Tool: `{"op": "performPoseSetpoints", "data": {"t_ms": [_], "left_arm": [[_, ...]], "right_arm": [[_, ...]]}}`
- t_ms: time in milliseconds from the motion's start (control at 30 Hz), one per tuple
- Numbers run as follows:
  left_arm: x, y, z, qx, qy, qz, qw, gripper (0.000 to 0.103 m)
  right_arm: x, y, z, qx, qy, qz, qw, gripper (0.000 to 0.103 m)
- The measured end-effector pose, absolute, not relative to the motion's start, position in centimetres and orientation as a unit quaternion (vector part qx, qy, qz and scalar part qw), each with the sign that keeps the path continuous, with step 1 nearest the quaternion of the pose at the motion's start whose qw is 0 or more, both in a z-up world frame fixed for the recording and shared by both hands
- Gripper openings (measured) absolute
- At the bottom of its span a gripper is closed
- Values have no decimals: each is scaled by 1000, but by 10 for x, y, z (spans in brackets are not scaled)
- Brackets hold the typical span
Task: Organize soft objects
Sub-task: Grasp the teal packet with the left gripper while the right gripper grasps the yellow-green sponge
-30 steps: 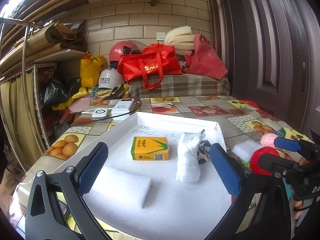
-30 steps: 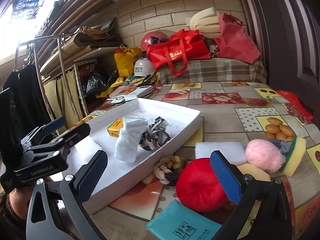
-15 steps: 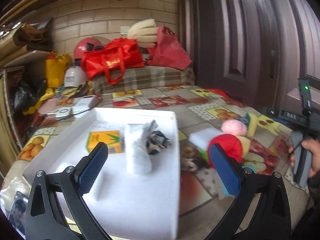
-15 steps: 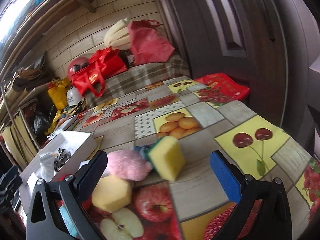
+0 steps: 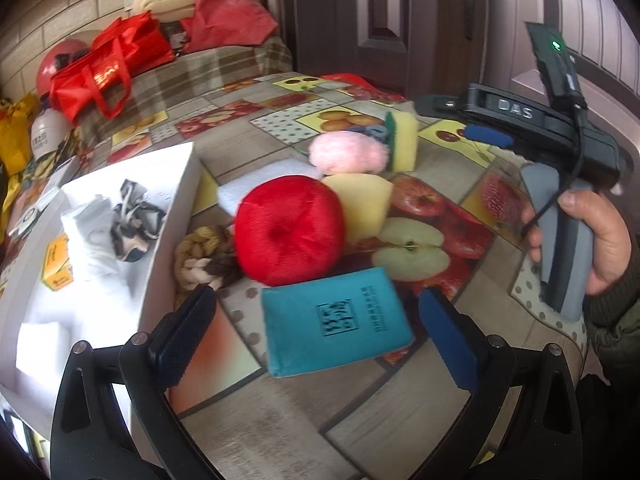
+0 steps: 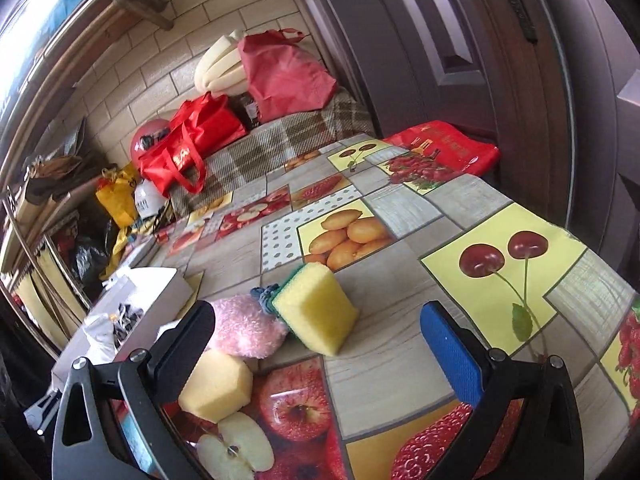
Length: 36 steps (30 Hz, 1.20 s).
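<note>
Looks like a cluttered storeroom corner of someone's home: brick-tile wall (image 6: 224, 60), dark wooden door (image 6: 460, 40), a fruit-print oilcloth (image 6: 400, 216) on the counter, red shopping bags (image 6: 188, 148) and helmets (image 6: 150, 136) piled at the far end, packed shelves (image 6: 48, 216) on the left.

On the fruit-print tablecloth (image 5: 460, 208), the white shallow tray (image 5: 168, 240) lies left, holding a rolled white cloth (image 5: 90, 220) and a small orange box (image 5: 58, 266). Right of it — a braided rope knot (image 5: 204, 256), then a red yarn ball (image 5: 288, 230). Nearer lies a teal flat packet (image 5: 336, 320); farther — a pink fluffy ball (image 5: 348, 152) beside a yellow sponge block (image 5: 404, 140).
</note>
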State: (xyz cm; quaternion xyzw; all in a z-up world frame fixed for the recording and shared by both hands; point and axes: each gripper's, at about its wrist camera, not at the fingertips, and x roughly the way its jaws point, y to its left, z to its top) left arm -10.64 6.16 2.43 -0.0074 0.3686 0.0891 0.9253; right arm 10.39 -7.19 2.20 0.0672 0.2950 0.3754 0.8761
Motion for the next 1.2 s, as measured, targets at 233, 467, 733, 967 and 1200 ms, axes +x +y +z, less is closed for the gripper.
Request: {"op": "performPoseSetpoints", "data": {"t_ms": [233, 467, 733, 967, 1200], "left_arm": [[-95, 66, 11, -18, 408, 81, 909, 95], [-96, 85, 8, -73, 408, 71, 907, 82], [-103, 83, 19, -72, 379, 65, 920, 80], [-107, 87, 23, -82, 365, 65, 925, 80], [-108, 90, 21, -88, 363, 60, 926, 80]], "right_arm": [[110, -50, 21, -29, 301, 370, 878, 101], [129, -27, 10, -13, 345, 381, 858, 72], [133, -56, 6, 64, 354, 401, 843, 34], [128, -63, 6, 78, 363, 404, 836, 38], [132, -71, 0, 103, 385, 389, 831, 65]]}}
